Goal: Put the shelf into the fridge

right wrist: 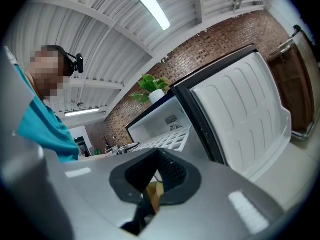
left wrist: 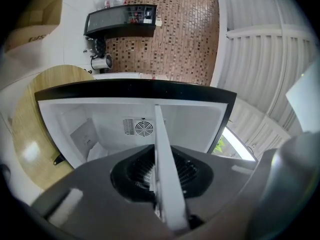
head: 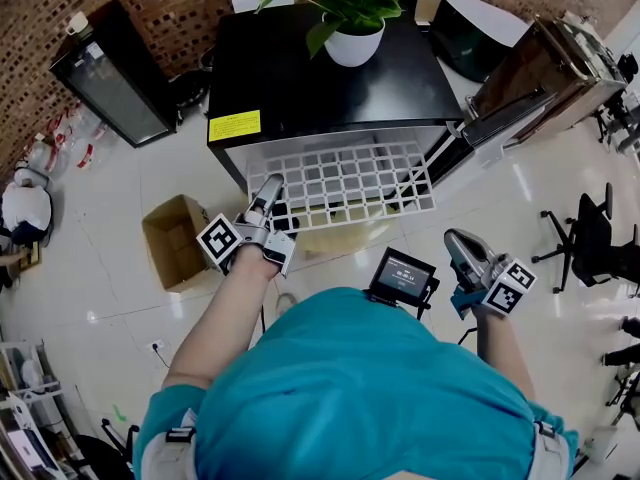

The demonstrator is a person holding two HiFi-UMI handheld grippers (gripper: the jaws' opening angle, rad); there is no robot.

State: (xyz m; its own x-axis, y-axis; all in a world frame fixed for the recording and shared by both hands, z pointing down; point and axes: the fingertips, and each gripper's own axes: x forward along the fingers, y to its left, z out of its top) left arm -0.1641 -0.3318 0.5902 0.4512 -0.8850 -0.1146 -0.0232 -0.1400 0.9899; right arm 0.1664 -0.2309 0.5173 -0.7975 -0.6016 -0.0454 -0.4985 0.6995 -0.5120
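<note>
Insertion step in hand: the wire shelf (head: 350, 183), protruding from the open fridge (head: 300, 78), is clamped at its front edge by the left gripper (head: 268, 186); the right gripper (head: 455, 238) is held closed and empty; a level inward push is judged to be needed next.

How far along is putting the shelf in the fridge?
About halfway. Done: the fridge has its door open, and the back end of the shelf looks to be inside. In hand: the left claw is shut on the shelf's front edge. Left to do: slide in the part that pokes out in front. The right claw is shut and empty, off to the side.
</note>
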